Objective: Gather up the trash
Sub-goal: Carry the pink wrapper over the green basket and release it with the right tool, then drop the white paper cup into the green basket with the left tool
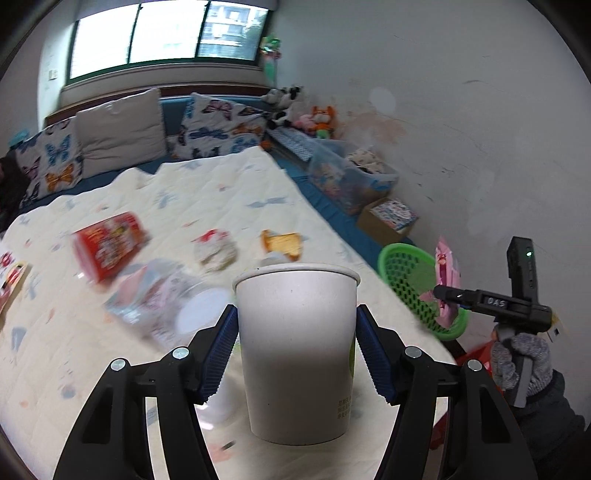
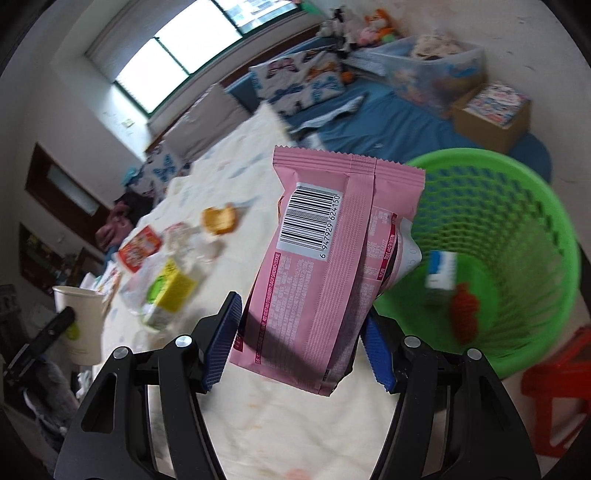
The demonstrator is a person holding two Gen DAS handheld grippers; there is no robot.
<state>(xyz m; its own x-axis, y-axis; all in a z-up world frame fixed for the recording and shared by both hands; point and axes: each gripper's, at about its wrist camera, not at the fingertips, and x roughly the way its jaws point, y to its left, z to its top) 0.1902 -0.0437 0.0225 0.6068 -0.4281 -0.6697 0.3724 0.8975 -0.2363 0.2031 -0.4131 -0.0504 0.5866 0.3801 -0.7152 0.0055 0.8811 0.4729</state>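
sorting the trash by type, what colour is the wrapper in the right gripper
Pink, with a white barcode panel. The wrapper shows best in the right wrist view.

Was a daylit bedroom: green-framed window [image 1: 166, 33] above a bed [image 1: 207, 206] with cream quilt, butterfly pillows [image 1: 218, 127], scuffed white wall [image 1: 461, 110], dark wooden cabinet [image 2: 55, 199].

White cup [image 1: 297, 350], pink wrapper [image 2: 321, 266] w/ barcode, green mesh basket [image 2: 517, 236], butterfly-print pillows [image 1: 218, 127]
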